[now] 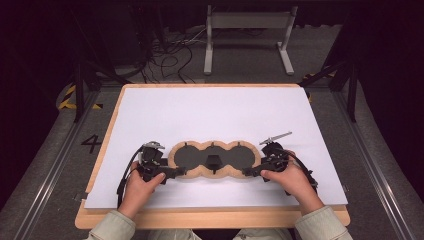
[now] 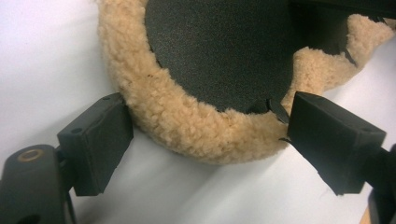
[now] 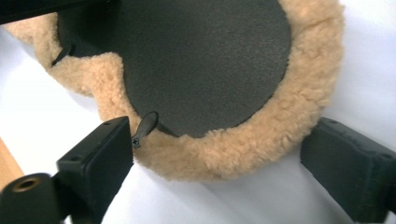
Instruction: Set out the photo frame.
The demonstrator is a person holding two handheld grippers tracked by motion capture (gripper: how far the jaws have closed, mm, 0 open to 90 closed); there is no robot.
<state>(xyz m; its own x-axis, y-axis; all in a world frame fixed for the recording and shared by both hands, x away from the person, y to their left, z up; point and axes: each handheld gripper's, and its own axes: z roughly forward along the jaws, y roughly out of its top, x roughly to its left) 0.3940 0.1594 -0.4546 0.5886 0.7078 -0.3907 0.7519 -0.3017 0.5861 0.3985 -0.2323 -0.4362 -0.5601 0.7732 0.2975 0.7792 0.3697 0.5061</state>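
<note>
While both claws gape, fleece-rimmed pad [image 1: 214, 159] lies between.

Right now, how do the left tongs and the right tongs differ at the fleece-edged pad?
The left tongs straddle the left end of the fleece-edged pad; the right tongs straddle its right end. A small dark tab with a screw sits by the right tongs; a torn flap by the left. Both stand open, low over the white sheet.

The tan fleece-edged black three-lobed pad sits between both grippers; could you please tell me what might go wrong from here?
1. The left gripper is open around the tan fleece-edged black three-lobed pad; closing may pinch only soft fleece and slip.
2. A small black screw tab lies by the right gripper and could snag.
3. Uneven lifting might make the pad sag.
</note>
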